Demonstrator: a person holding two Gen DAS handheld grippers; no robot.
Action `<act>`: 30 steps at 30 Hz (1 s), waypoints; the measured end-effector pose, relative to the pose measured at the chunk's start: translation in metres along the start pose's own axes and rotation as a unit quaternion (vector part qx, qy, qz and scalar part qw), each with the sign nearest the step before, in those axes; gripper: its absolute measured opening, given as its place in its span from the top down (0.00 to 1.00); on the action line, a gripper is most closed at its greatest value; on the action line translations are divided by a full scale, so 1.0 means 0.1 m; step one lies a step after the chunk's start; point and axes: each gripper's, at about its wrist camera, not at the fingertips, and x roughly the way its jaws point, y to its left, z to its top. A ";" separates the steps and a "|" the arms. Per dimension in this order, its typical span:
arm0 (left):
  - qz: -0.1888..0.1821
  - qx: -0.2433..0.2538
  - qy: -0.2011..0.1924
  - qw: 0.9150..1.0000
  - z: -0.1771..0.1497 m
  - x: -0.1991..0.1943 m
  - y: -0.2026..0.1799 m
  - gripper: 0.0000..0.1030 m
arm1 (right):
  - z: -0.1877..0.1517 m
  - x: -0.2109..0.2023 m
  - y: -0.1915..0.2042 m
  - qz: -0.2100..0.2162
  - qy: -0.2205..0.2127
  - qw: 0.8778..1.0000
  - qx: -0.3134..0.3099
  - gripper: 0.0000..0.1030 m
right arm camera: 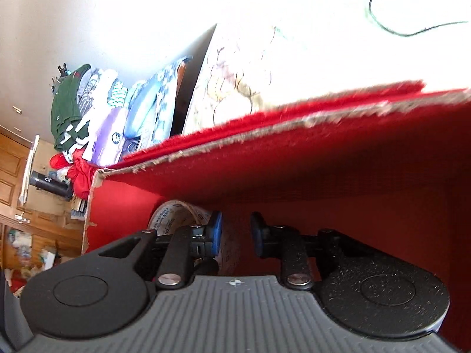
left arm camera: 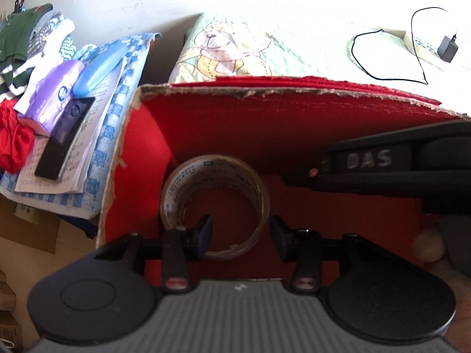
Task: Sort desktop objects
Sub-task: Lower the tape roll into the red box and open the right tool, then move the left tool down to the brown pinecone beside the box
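Home bedroom (bear-print bedsheet (left arm camera: 232,50), clothes (left arm camera: 26,38))

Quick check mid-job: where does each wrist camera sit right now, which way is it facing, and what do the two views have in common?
Left wrist: behind the open left gripper, looking into the red box at the tape roll; right gripper body and a fingertip show.
Right wrist: behind the open right gripper, low inside the box, facing its far wall.
Shared: box, tape roll, clothes pile.

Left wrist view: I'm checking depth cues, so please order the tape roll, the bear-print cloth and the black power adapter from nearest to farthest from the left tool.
1. Tape roll, inside the red box, right at the left tool.
2. Bear-print cloth, beyond the box's far wall, centre.
3. Black power adapter, far right, with its cable.
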 end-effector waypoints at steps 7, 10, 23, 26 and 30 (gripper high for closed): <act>0.010 -0.010 -0.024 1.000 -0.04 -0.19 -0.04 0.52 | -0.10 -0.40 -0.03 -0.041 -0.033 0.999 -0.004 0.75; 0.020 -0.002 -0.033 0.999 -0.10 -0.32 -0.09 0.51 | -0.19 -0.59 -0.06 -0.041 -0.052 0.998 -0.002 0.75; 0.019 0.009 -0.090 0.996 -0.36 -0.87 -0.18 0.39 | -0.66 -0.88 0.40 -0.025 -0.136 0.989 -0.048 0.75; -0.001 0.009 -0.095 0.995 -0.44 -1.00 -0.20 0.39 | -0.74 -1.00 0.38 -0.013 -0.152 0.987 -0.042 0.75; -0.026 0.019 -0.108 0.994 -0.57 -1.20 -0.22 0.40 | -0.86 -1.16 0.35 0.008 -0.168 0.985 -0.038 0.75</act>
